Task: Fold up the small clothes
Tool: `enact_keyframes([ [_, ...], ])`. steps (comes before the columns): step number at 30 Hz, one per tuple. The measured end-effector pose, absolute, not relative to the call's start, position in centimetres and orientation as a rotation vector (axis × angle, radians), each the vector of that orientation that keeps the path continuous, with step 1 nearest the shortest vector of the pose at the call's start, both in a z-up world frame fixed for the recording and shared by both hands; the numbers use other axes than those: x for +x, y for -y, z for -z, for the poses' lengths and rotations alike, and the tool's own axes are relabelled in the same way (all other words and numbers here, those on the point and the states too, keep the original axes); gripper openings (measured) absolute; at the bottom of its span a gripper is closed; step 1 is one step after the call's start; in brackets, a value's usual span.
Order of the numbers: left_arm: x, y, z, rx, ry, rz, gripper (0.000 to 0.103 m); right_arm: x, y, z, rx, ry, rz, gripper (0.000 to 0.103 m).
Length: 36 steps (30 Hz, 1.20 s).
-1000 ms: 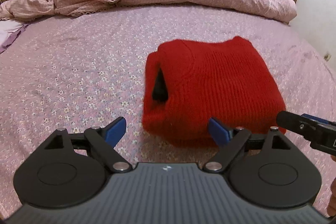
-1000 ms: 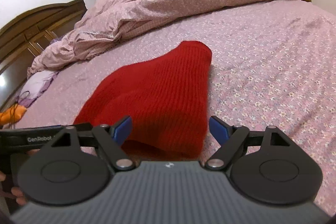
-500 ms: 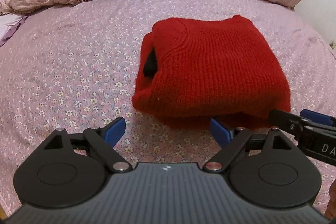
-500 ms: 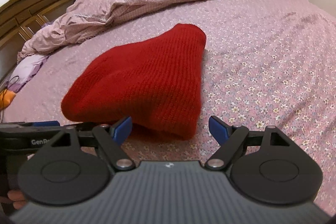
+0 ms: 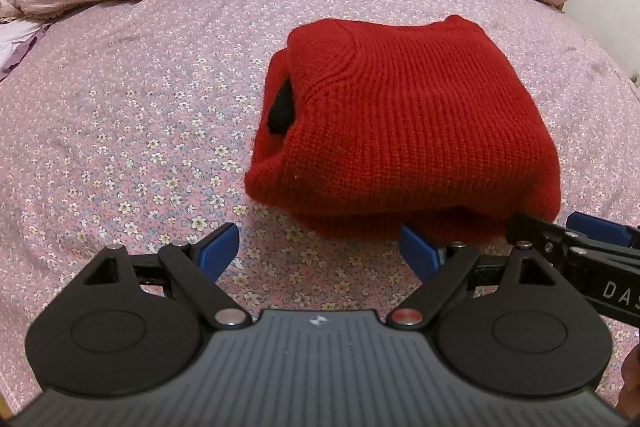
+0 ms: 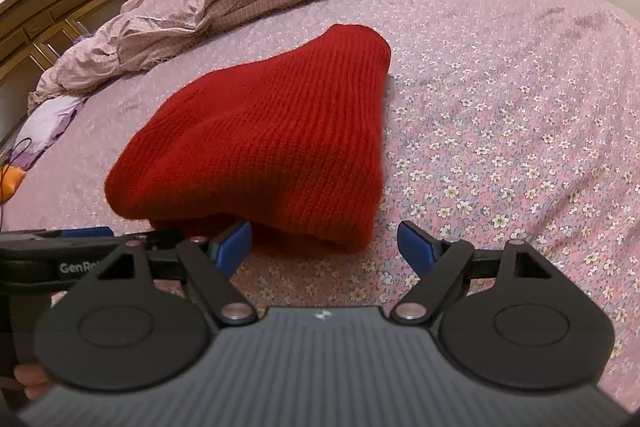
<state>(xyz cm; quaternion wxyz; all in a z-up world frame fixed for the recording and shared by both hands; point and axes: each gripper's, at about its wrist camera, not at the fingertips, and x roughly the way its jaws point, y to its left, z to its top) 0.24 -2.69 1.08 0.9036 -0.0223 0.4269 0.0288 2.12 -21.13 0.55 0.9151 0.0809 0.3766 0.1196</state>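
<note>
Fingers of both the left gripper (image 5: 319, 251) and right gripper (image 6: 325, 243) spread just short of the folded sweater's (image 5: 404, 131) near edge.

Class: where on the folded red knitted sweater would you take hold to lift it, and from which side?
Grip the red knitted sweater at its thick near edge, low from the front: stacked layers bulge there, and both open grippers, left and right, already face it.

Before me, a solid red ribbed-knit sweater (image 5: 408, 131) lies on a mauve bedsheet (image 5: 132, 115) sprinkled with small white flowers, beyond my black, blue-tipped grippers, the left gripper (image 5: 319, 251).
</note>
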Motion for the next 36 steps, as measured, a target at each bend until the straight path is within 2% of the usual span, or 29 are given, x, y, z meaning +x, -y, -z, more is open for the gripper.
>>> enact_keyframes([
  [36, 0.11, 3.07, -1.0, -0.04, -0.872, -0.046, 0.09, 2.29, 21.0, -0.26, 0.175, -0.79, -0.252, 0.081],
])
